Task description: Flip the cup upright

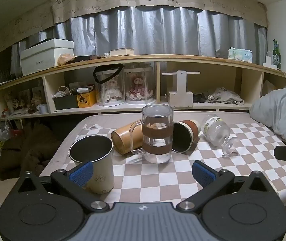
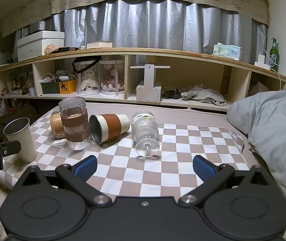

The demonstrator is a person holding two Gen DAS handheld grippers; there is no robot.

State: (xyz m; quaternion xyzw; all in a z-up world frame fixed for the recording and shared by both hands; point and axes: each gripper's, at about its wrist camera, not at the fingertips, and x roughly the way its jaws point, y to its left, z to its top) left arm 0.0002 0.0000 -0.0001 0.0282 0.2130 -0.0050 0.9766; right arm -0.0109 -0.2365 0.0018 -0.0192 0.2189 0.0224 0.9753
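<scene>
Several cups sit on a checkered cloth [image 1: 153, 180]. A white steel cup [image 1: 94, 160] stands upright at the left, also in the right wrist view [image 2: 22, 138]. A clear glass mug [image 1: 157, 134] with brown bands stands upright [image 2: 75, 123]. A wooden cup [image 1: 124, 139], a brown-banded cup [image 1: 185, 135] [image 2: 109, 127] and a stemmed glass [image 1: 219, 134] [image 2: 146, 132] lie on their sides. My left gripper [image 1: 143, 173] is open, its left pad by the white cup. My right gripper [image 2: 145, 168] is open and empty, just short of the stemmed glass.
A long wooden shelf [image 1: 157, 58] with boxes, dolls and clutter runs behind the cloth. A grey pillow [image 2: 269, 124] lies at the right. The cloth's edge drops off at the left, with dark bags [image 1: 28, 146] on the floor.
</scene>
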